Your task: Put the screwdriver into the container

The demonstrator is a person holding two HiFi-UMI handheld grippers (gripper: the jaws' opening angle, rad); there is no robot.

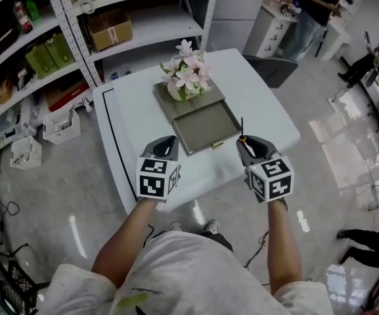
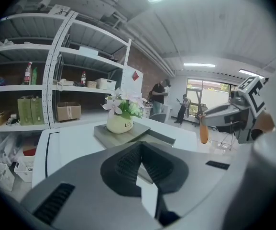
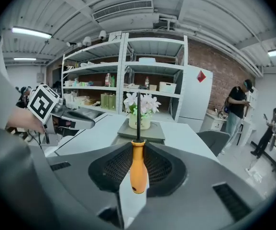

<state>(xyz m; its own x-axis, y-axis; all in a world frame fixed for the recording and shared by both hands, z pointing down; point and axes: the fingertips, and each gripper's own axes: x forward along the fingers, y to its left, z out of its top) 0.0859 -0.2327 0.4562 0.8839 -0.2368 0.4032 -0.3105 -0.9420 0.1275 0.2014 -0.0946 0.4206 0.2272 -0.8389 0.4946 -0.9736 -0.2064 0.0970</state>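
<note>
My right gripper [image 1: 248, 142] is shut on a screwdriver [image 3: 138, 166] with an orange handle. Its thin black shaft [image 1: 241, 127] sticks up past the fingertips. The gripper hovers over the front right of the white table [image 1: 133, 120], just right of the container's front corner. The container [image 1: 232, 133] is a flat grey box with an open, empty tray facing me. A pot of pink and white flowers [image 1: 186, 77] stands on its lid. My left gripper [image 1: 167, 140] is shut on nothing, just left of the tray. The orange handle [image 2: 203, 133] also shows in the left gripper view.
Metal shelving [image 1: 64, 18] with a cardboard box [image 1: 110, 28] and bottles fills the back left. White crates [image 1: 61, 125] sit on the floor beside the table. A dark chair [image 1: 271, 67] stands at the table's far right corner. A person [image 1: 314, 12] stands at a counter beyond.
</note>
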